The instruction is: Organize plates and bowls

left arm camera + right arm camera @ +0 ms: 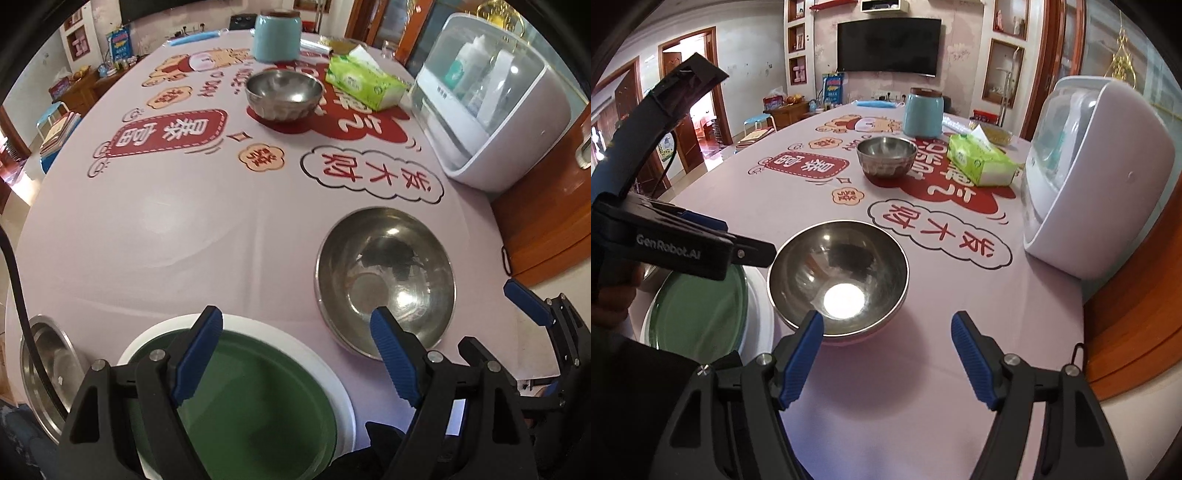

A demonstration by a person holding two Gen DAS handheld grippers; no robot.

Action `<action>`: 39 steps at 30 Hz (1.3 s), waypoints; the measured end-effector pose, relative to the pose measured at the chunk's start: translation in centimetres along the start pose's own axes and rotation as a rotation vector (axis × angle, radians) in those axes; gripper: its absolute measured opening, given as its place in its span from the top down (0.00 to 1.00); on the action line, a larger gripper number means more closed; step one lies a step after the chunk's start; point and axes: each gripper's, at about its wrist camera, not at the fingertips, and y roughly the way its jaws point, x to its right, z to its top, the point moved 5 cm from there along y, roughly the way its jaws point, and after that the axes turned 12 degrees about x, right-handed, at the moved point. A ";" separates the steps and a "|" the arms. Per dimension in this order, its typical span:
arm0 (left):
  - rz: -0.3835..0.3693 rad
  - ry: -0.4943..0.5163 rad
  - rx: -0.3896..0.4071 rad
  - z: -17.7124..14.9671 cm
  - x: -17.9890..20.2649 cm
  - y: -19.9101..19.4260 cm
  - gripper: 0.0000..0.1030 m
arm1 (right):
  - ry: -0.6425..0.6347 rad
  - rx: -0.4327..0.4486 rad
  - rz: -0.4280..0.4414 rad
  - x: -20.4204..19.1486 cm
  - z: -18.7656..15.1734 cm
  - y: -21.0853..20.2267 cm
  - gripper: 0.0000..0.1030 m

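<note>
We hold a two-finger gripper in each hand over a long table covered by a pale pink cloth printed with red and cream cartoon badges and Chinese characters. Our left gripper has its blue-padded jaws spread wide with nothing between them, above a green plate that lies inside a white plate at the near edge. Just right of that pair sits a large steel bowl, empty and upright; another steel bowl shows partly at the far left edge, behind a black cable. Our right gripper is also wide open and empty — its left fingertip overlaps the large bowl's near rim in the view, though we cannot tell if they touch. Farther along the table, well apart from the near dishes, stands a small steel bowl on a dark red patch of the print, with a green tissue pack just beside it and a pale blue canister with a brown lid behind. A white countertop cabinet with a clear door stands on the table's right side. The room beyond has pinkish walls, a dark wall-mounted television, recessed shelves, wooden door frames on the left and a blue stool by a low wooden cabinet.
</note>
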 end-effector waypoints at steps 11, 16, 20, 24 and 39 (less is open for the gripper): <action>0.035 0.039 -0.050 0.0 1.3 2.9 0.21 | 0.072 -0.050 0.089 0.4 -0.9 2.4 0.30; 0.046 0.035 -0.071 -0.3 1.4 4.0 0.22 | 0.098 -0.057 0.118 0.6 -1.1 3.2 0.38; 0.036 0.028 -0.089 -0.4 1.6 4.8 0.32 | 0.108 -0.068 0.132 0.8 -1.2 4.0 0.50; 0.030 0.025 -0.102 -0.5 1.8 5.5 0.45 | 0.123 -0.096 0.147 1.0 -1.6 4.8 0.62; -0.050 0.037 -0.102 -0.4 3.2 6.3 0.76 | 0.150 -0.108 0.154 1.2 -1.7 5.5 0.73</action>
